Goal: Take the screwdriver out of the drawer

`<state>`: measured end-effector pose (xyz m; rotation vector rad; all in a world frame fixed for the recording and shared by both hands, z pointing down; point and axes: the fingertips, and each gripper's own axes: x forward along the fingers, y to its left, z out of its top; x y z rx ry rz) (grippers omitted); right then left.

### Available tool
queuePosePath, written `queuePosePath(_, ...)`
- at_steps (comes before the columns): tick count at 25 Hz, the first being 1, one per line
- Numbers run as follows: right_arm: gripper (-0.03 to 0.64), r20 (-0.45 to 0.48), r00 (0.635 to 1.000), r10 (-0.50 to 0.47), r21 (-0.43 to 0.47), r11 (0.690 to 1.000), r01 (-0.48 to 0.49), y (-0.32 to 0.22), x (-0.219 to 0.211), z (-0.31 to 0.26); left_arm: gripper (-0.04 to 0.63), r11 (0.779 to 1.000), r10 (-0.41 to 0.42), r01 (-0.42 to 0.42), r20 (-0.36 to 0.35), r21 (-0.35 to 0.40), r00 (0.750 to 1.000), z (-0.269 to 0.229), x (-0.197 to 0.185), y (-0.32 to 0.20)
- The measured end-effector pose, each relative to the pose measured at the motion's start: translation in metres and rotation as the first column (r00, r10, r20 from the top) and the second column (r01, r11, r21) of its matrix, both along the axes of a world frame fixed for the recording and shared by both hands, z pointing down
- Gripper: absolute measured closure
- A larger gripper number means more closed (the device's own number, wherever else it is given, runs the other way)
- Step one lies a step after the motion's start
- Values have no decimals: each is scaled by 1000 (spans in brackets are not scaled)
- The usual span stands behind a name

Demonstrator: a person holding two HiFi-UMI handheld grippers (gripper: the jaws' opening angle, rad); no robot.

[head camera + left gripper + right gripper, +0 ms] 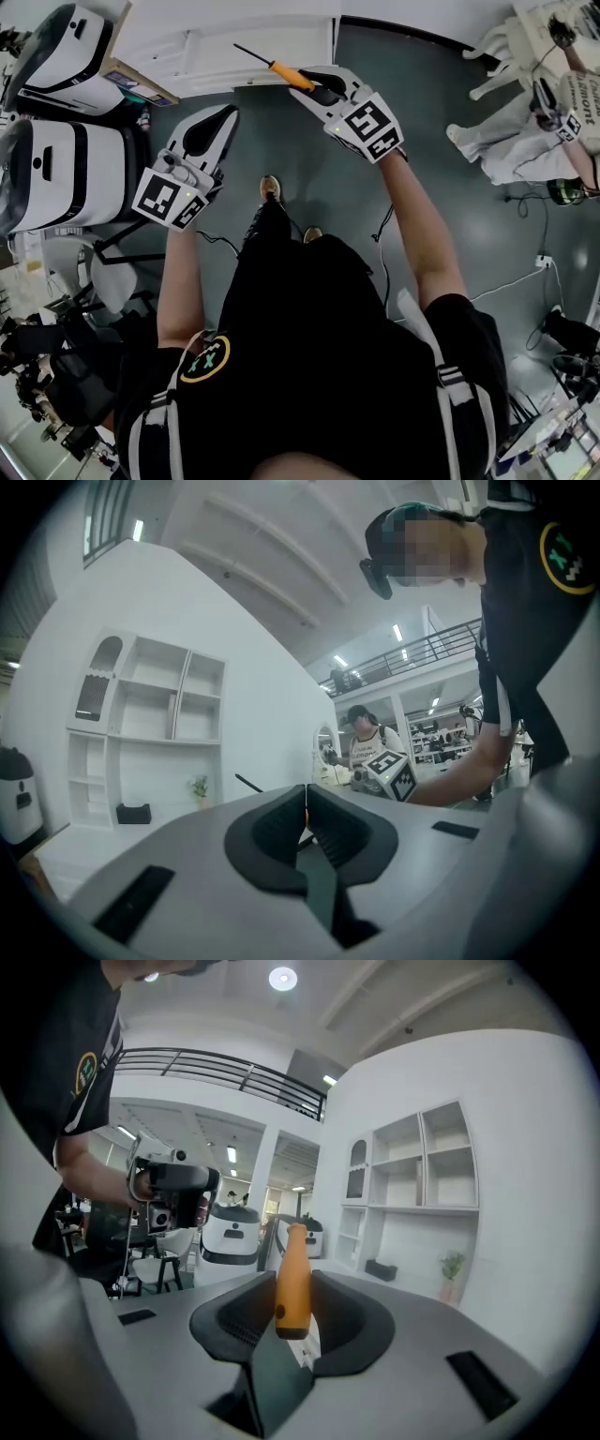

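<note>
- Far on the left stand two white and black machines [58, 178], one behind the other.
- Next comes the left hand-held gripper [217, 127]. It is up in the air over the grey floor [300, 159]. Its two jaws are pressed together, and nothing is between them.
- A person in a black shirt [309, 356] holds both grippers out in front, one in each hand.
- At the top, in front of the person, stands a white cabinet [234, 37].
- The screwdriver [281, 70] is up in the air, just in front of the white cabinet. It has an orange handle and a thin dark rod. In the head view the rod points up and to the left, and its tip lies over the cabinet's edge.
- The right hand-held gripper [323, 89] has its jaws clamped on the orange handle. The handle's flat end sits between the jaws and the rest sticks out past them.
- Far on the right is a person in white clothes [525, 141], well apart from the grippers.
- The right gripper view also shows white shelves [422, 1176] on a white wall, with a small green plant [452, 1265] low down beside them.
</note>
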<state>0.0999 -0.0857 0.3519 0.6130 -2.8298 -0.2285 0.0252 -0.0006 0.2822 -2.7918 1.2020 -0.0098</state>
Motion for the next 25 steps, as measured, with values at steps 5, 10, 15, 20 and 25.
queuePosePath(5,483,30,999,13,8,1000,-13,32,21,-13,574,1000,0,0,11,9,1000,-8,11,23)
queuePosePath(10,483,83,996,24,27,999,-26,64,38,-32,574,1000,7,-8,13,11,1000,-9,17,45)
queuePosePath(15,483,142,989,30,50,998,-38,92,45,-60,574,1000,24,-24,12,6,1000,-9,17,62)
queuePosePath(20,483,176,984,30,61,997,-42,125,55,-75,574,999,48,-48,11,11,999,-14,24,83)
queuePosePath(25,483,203,978,47,61,996,-60,149,59,-83,574,998,64,-65,7,22,998,-20,20,101)
